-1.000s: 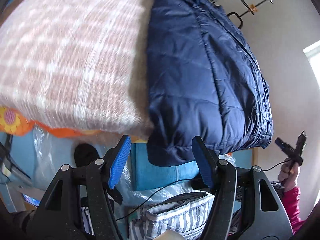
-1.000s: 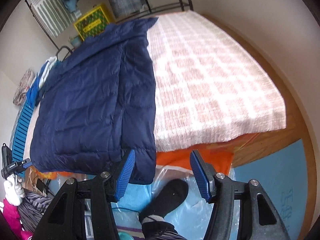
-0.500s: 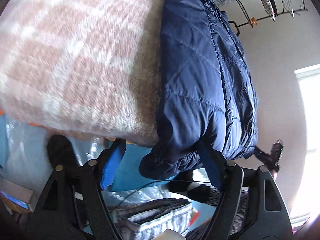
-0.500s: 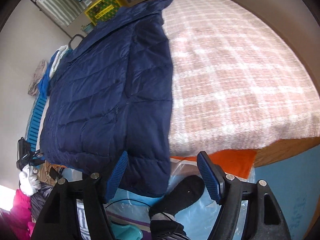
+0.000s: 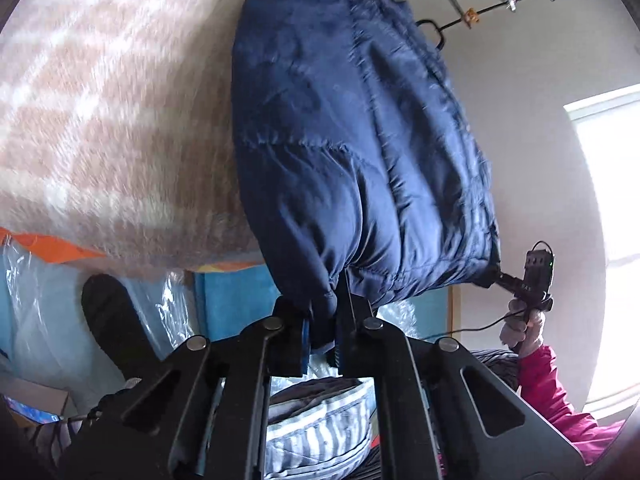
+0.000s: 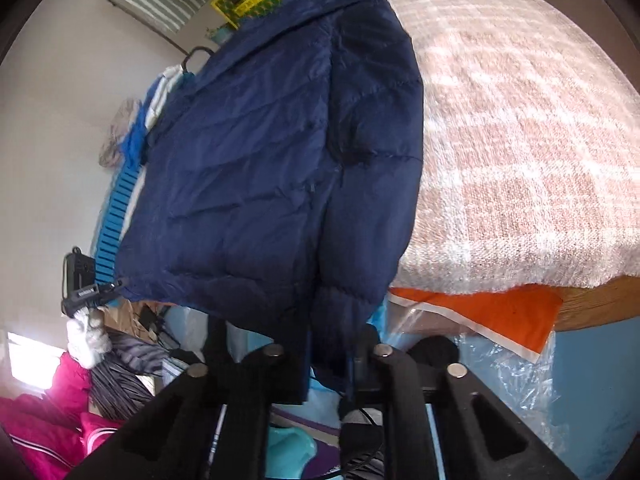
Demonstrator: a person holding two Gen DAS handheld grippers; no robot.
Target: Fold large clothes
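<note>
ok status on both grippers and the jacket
Left gripper and right gripper shut on navy jacket hem. Jacket flat on bed, hem overhanging. Nothing in the way.

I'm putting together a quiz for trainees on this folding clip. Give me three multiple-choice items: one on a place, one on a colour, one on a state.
1. Where does the jacket lie?
A) on the floor
B) on the bed
C) on a hanger

2. What colour is the jacket?
A) navy blue
B) red
C) white

3. How is the left gripper?
A) wide open
B) shut on a sock
C) shut on the jacket's hem

Answers:
1 B: it spreads over the bed next to the checked blanket.
2 A: its quilted fabric is dark blue.
3 C: the hanging hem is pinched between its jaws.
</note>
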